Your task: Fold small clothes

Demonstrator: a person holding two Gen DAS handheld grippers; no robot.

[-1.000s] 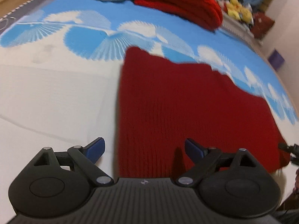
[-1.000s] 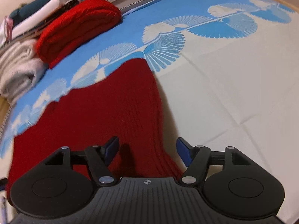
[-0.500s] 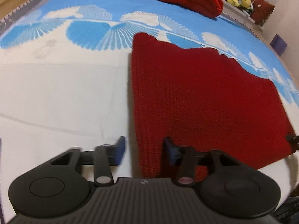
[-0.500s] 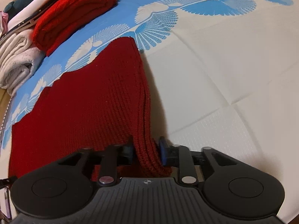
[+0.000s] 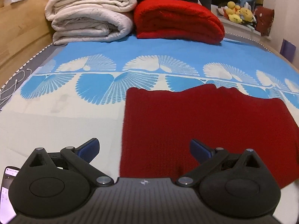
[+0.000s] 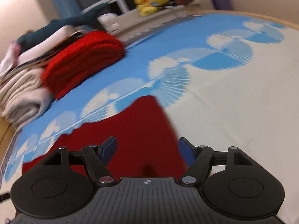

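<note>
A dark red knit [image 5: 205, 127] lies flat on the bedsheet [image 5: 56, 121], its far edge reaching the blue fan-print band — folded into a rough rectangle. The left gripper [image 5: 144, 149] hovers over the knit's near left edge with jaws spread wide and nothing between them; the right gripper [image 6: 147, 150] is likewise parted and empty above the near right edge. Behind — a red blanket [image 5: 179, 20] beside cream bedding [image 5: 89, 18].
</note>
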